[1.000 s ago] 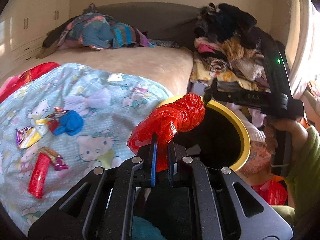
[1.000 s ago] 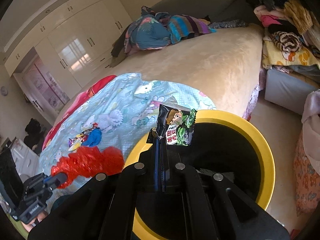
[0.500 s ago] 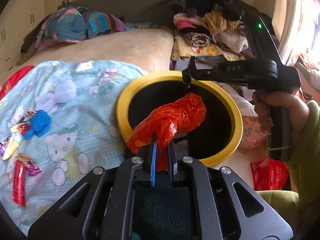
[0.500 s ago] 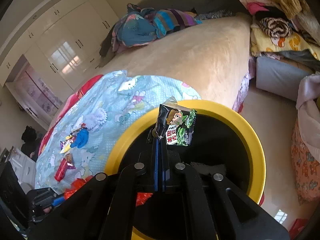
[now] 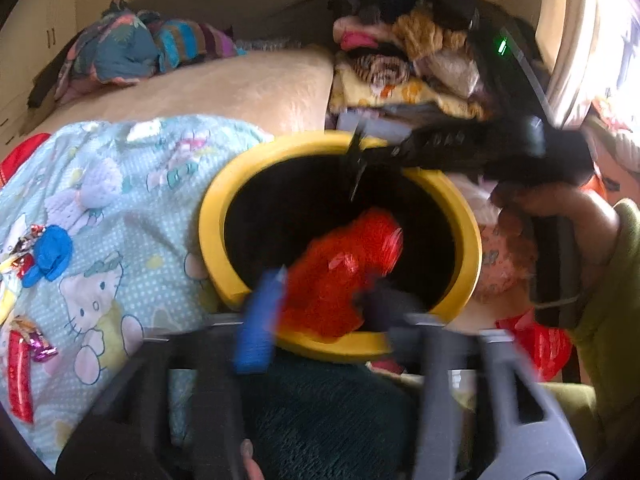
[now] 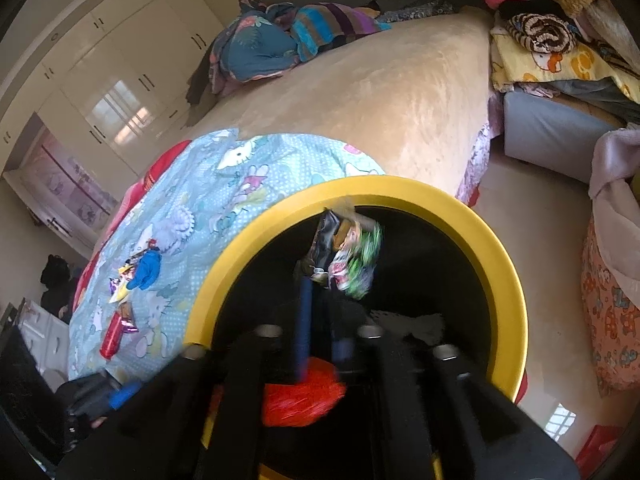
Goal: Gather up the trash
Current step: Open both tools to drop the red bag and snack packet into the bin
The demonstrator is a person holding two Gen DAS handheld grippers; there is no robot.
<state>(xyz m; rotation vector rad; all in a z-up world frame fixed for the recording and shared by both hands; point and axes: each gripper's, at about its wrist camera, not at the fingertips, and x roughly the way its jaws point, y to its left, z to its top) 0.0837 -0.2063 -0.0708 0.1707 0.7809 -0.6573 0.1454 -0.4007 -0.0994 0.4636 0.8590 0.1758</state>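
Note:
A yellow-rimmed black bin (image 5: 472,248) (image 6: 508,280) stands beside the bed. My left gripper (image 5: 324,300) is open over its near rim, and a crumpled red plastic bag (image 5: 340,276) drops between the spread fingers into the bin; the bag also shows in the right wrist view (image 6: 300,400). My right gripper (image 6: 320,320) has its jaws a little apart over the bin, and the green and black snack packet (image 6: 348,256) is blurred just beyond its tips. From the left wrist view the right gripper (image 5: 356,160) hangs over the far rim.
Several wrappers (image 5: 24,344) and a blue glove (image 5: 50,250) lie on the Hello Kitty blanket (image 5: 132,200). A clothes heap (image 5: 404,60) is piled behind the bin. A red bag (image 5: 536,344) lies on the floor at right.
My left gripper's fingers have spread and let go of the red bag, which drops into the bin. My right gripper's jaws have parted and the snack packet is slipping off.

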